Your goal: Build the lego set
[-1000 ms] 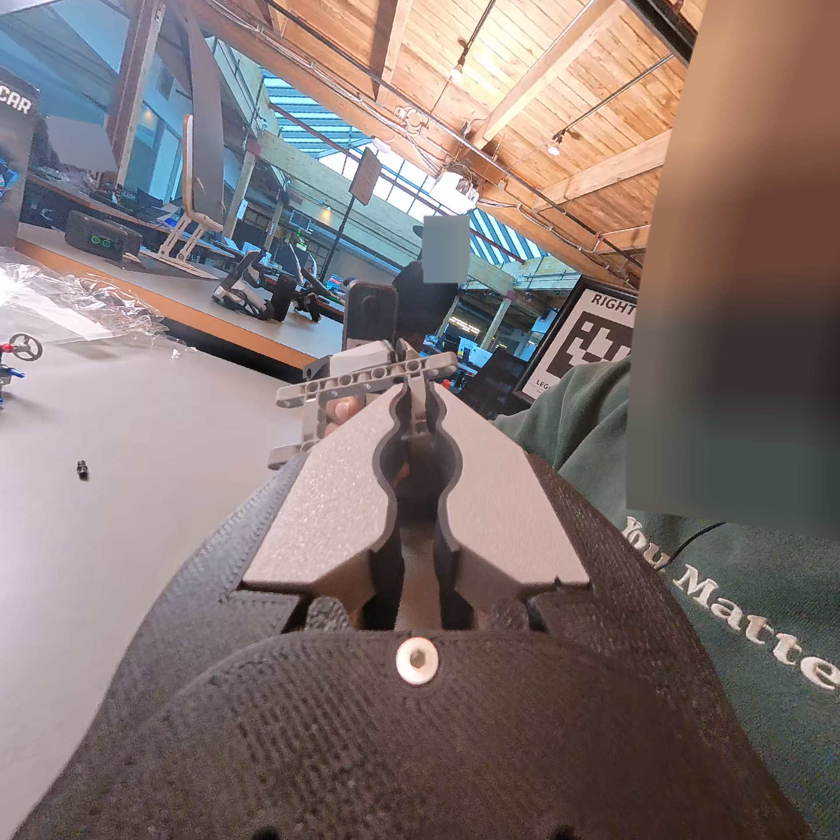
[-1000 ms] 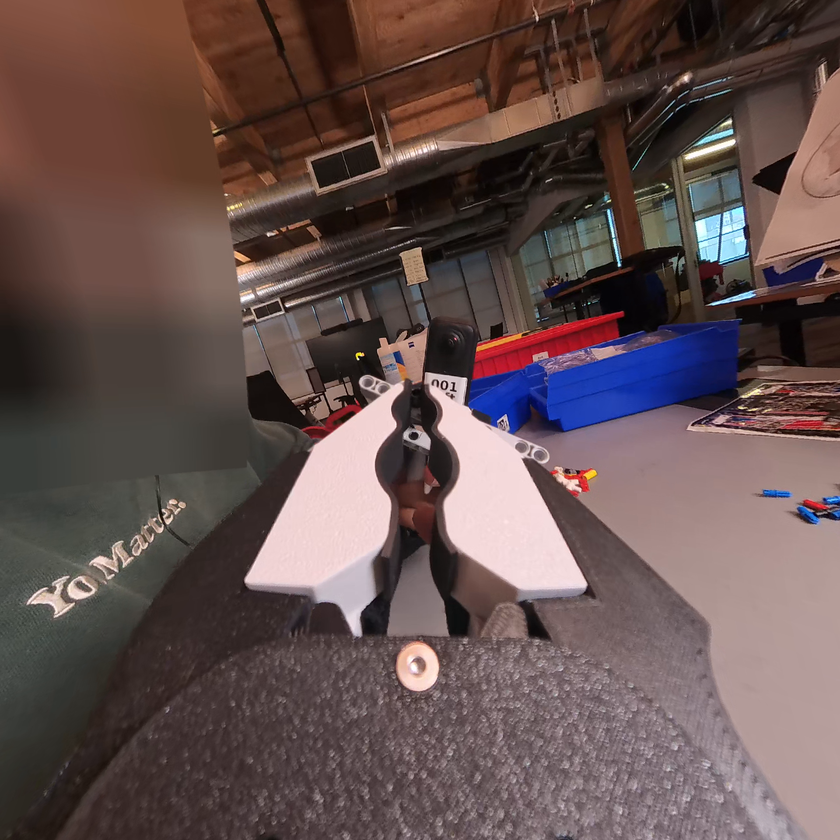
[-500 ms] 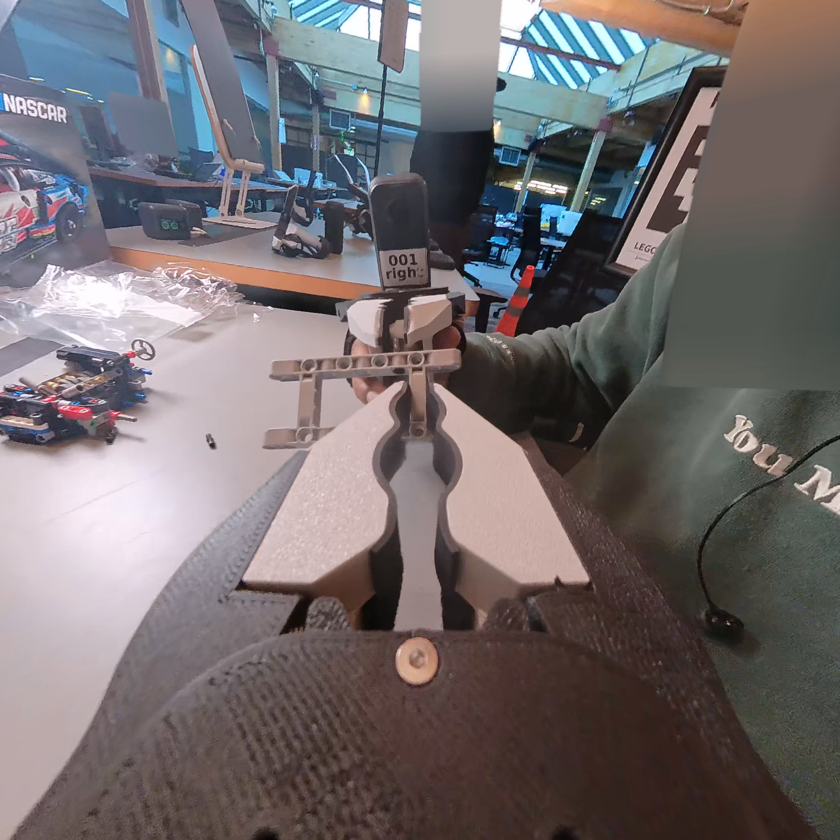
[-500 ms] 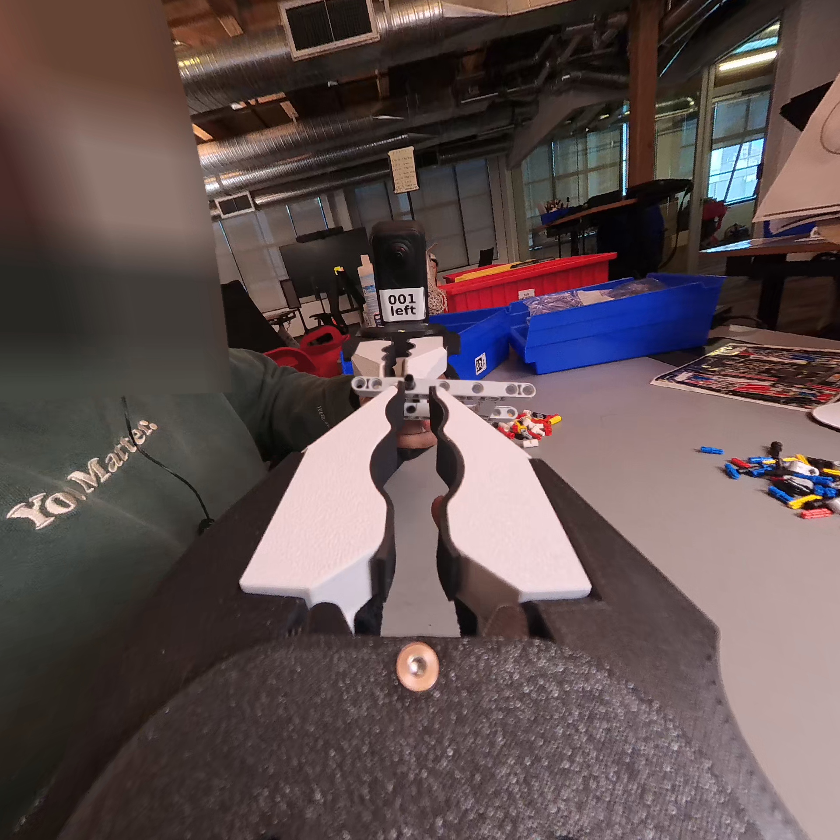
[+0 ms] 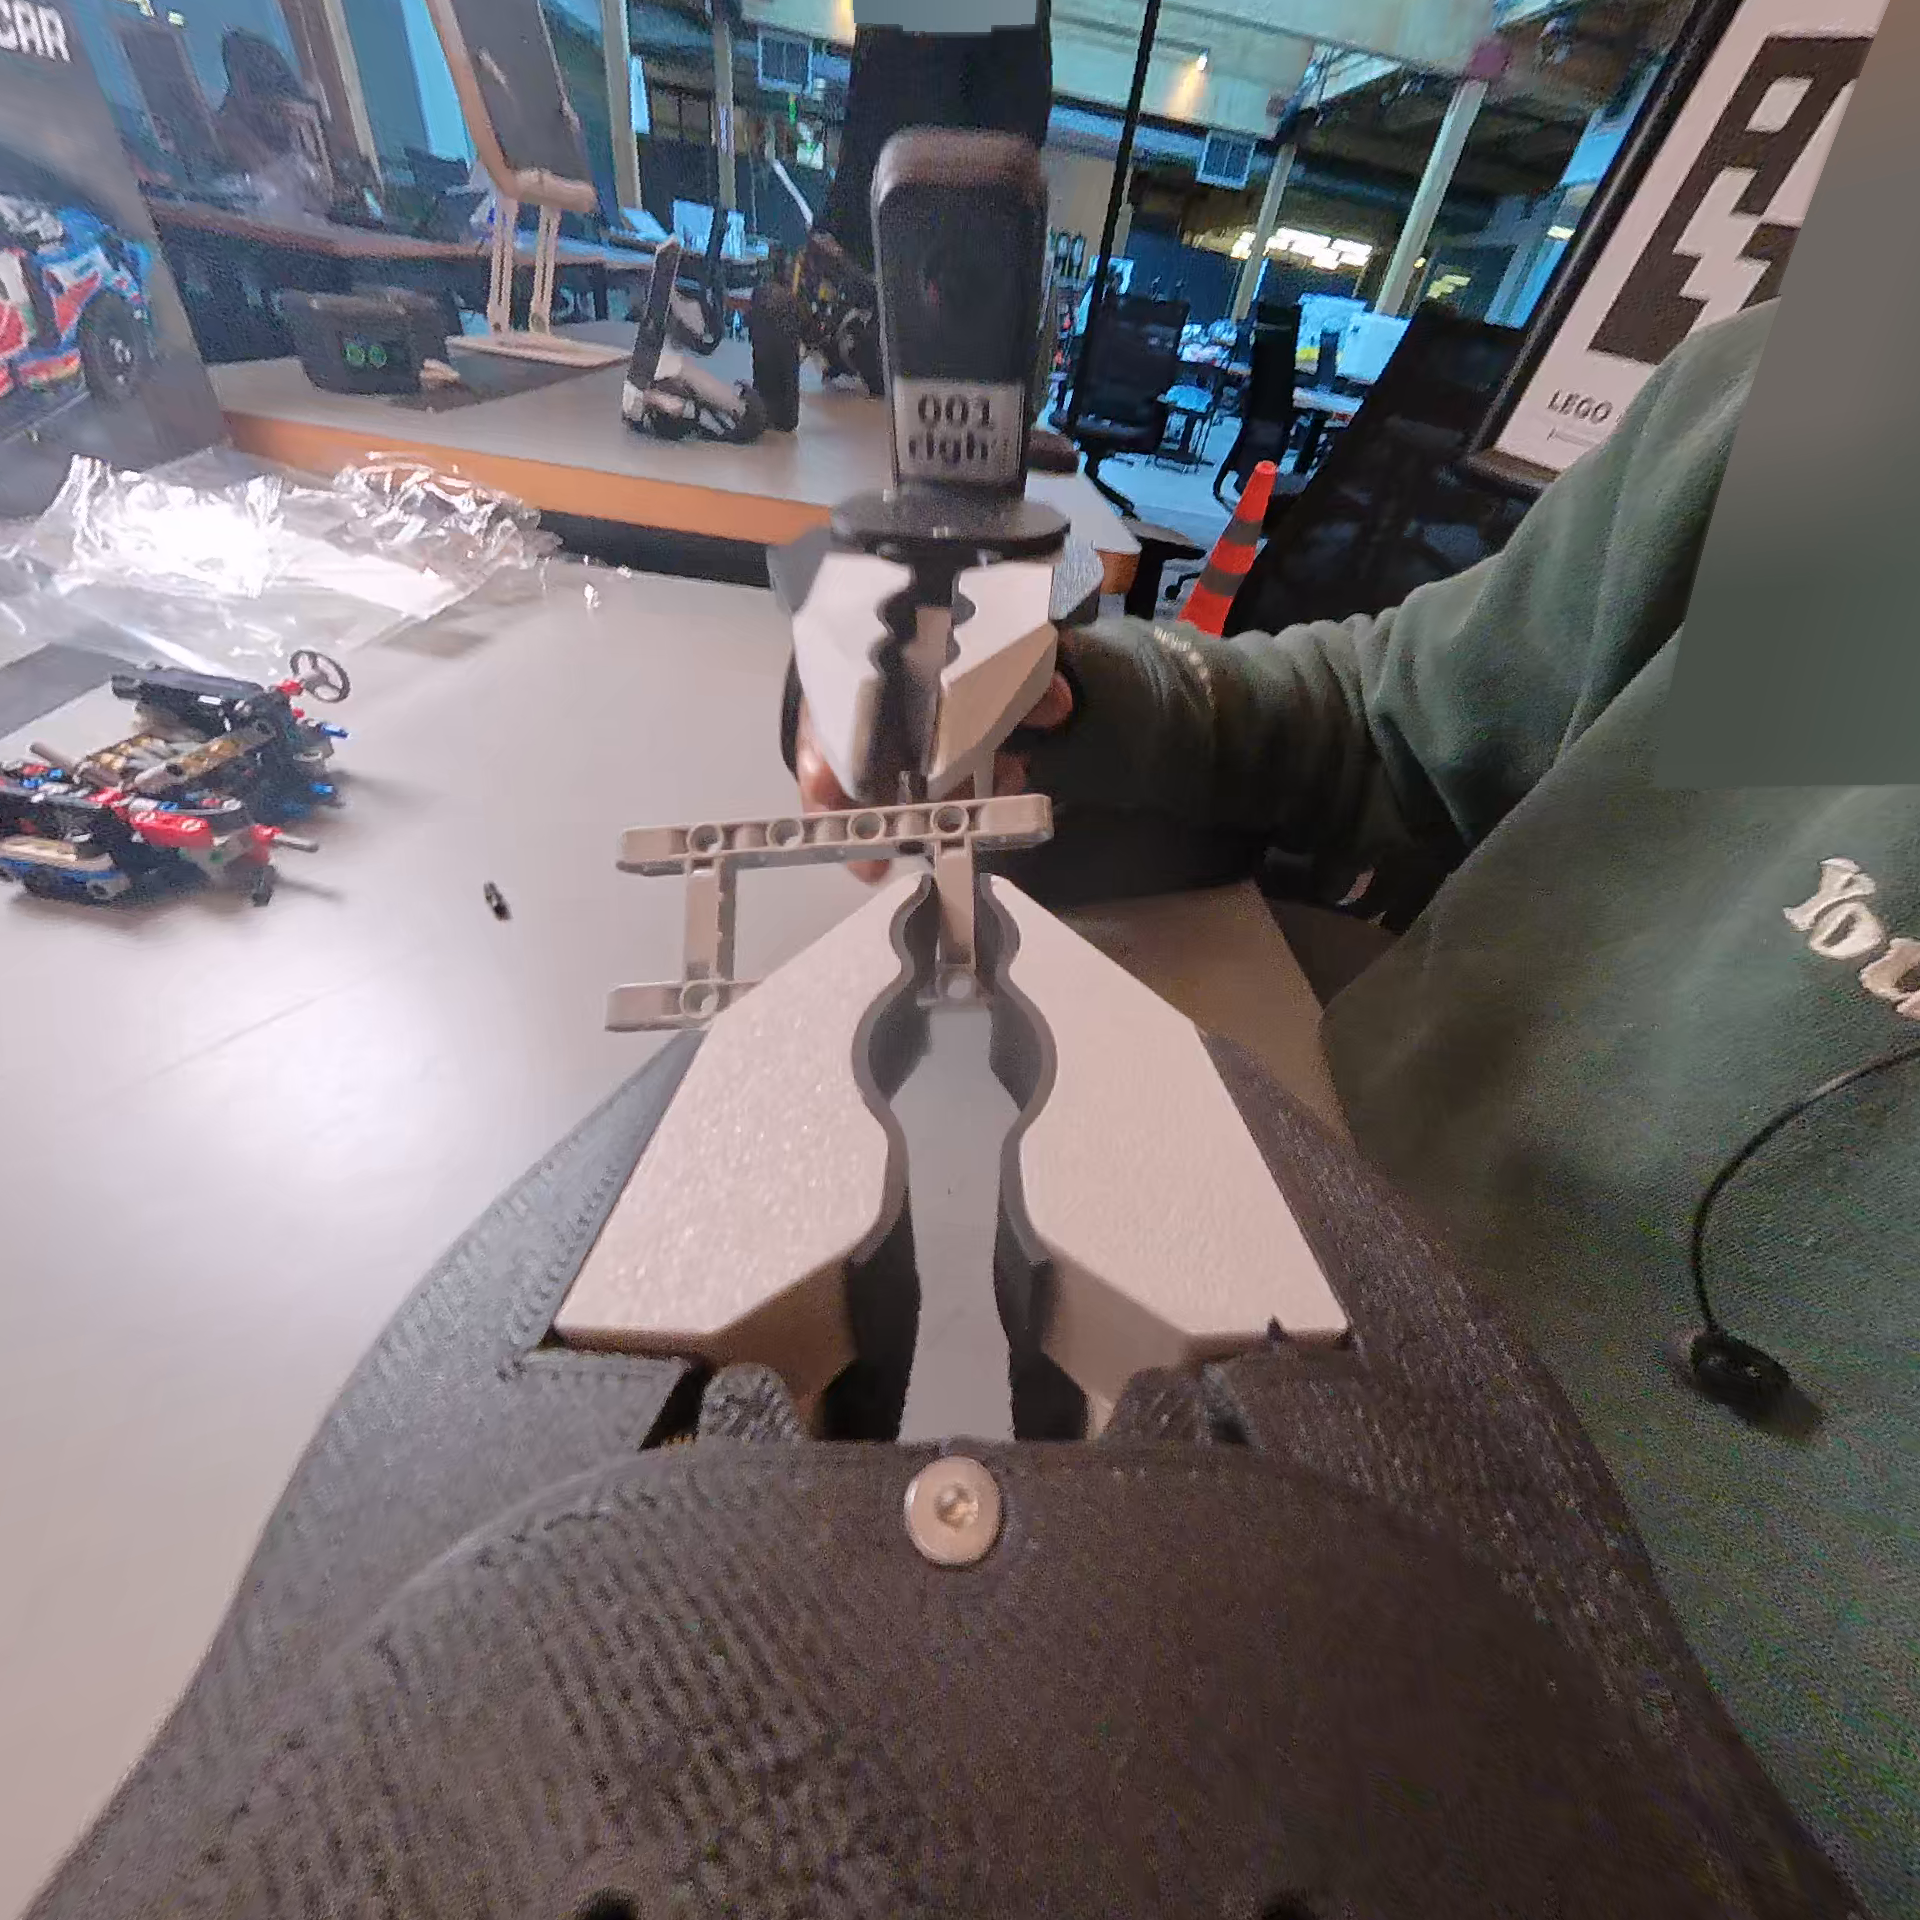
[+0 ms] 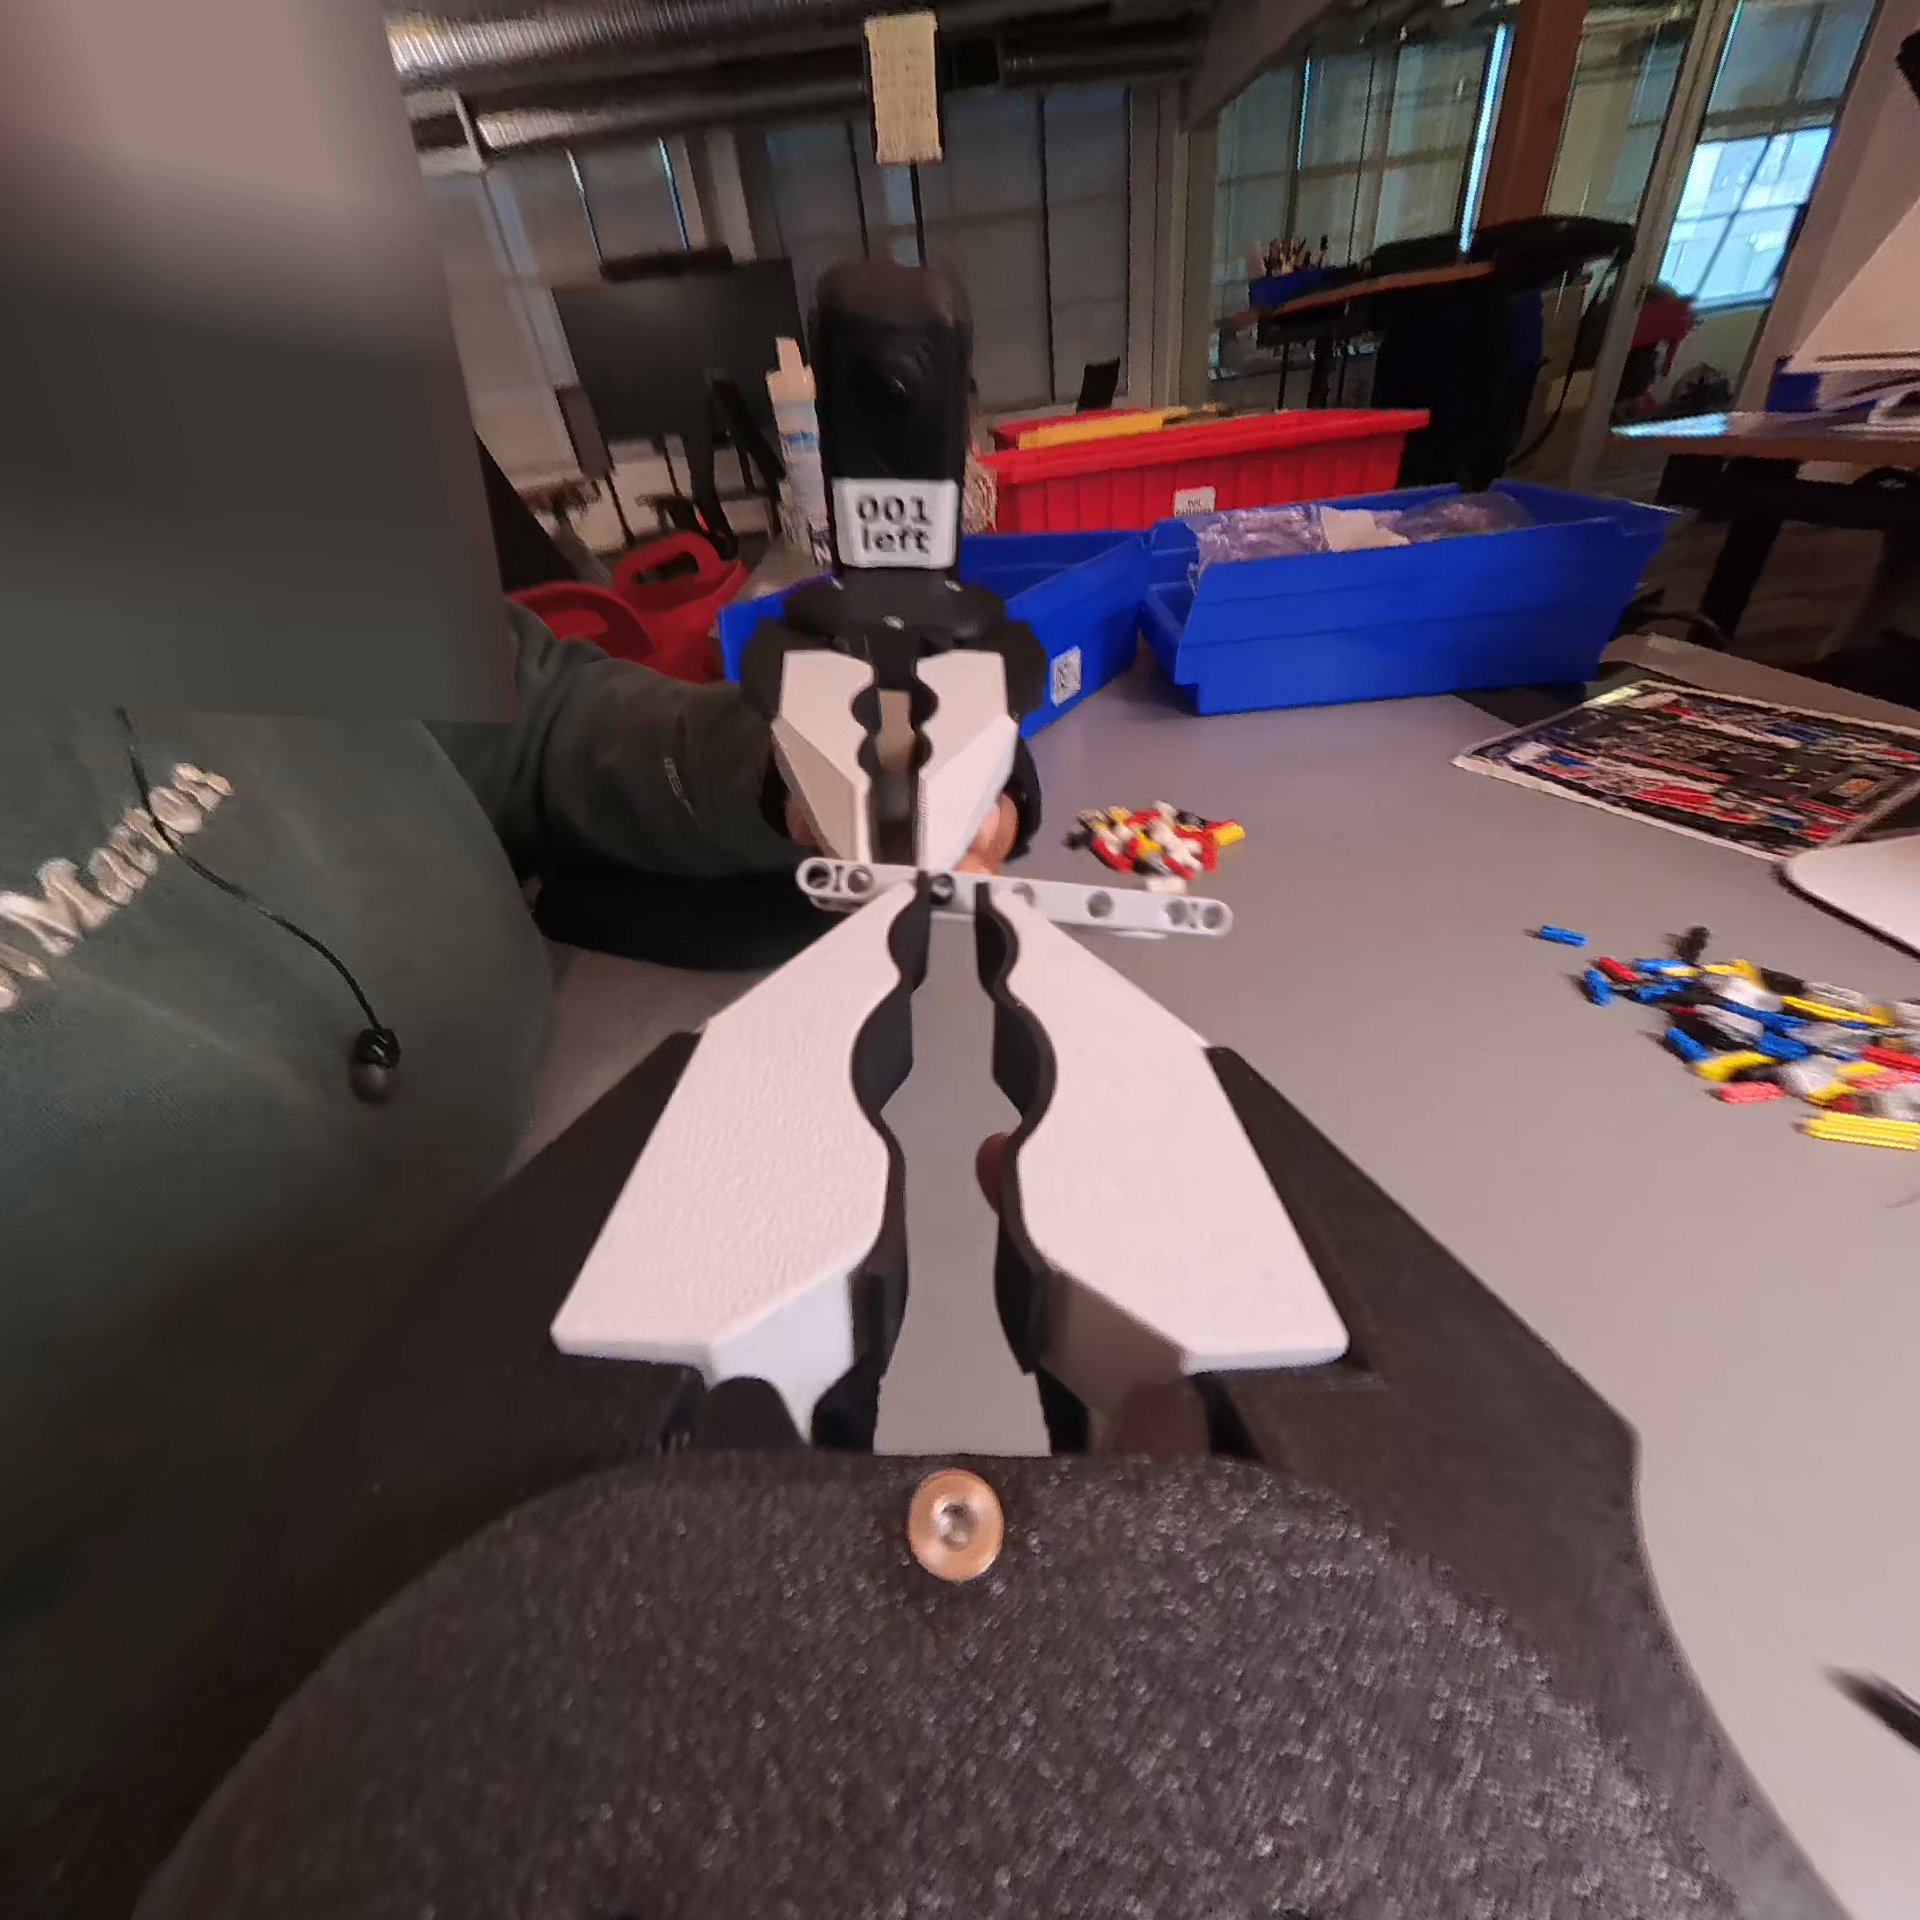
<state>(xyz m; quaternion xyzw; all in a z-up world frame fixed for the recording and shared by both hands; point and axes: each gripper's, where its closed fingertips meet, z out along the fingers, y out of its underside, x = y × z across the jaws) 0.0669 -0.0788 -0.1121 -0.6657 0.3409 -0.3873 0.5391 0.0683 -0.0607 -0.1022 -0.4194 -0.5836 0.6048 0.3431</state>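
A light grey lego frame (image 5: 831, 831) with a long holed top beam is held above the grey table (image 5: 312, 1143). My left gripper (image 5: 954, 899) is shut on one short upright of the frame. My right gripper (image 6: 943, 902) faces it head on, nearly shut, with a small black pin (image 6: 940, 885) at its tips against the beam (image 6: 1101, 906). In the left wrist view the right gripper (image 5: 914, 774) touches the beam from behind. In the right wrist view the left gripper (image 6: 899, 831) stands just behind the beam.
A part-built lego car (image 5: 156, 800), clear plastic bags (image 5: 239, 551) and a loose black pin (image 5: 497, 900) lie on the left. Piles of loose pieces (image 6: 1766, 1039) (image 6: 1153, 836), an instruction booklet (image 6: 1704, 769) and blue bins (image 6: 1382, 603) are on the right. A person's green sleeve (image 5: 1403, 727) is close. The grippers are tip to tip, or close to it. Left tips and right tips are each some 30 cm from the part-built lego car (image 5: 156, 800).
Both grippers have tilted down from facing the ceiling toward the table. The right gripper has closed in, bringing the black pin up against the frame's beam.
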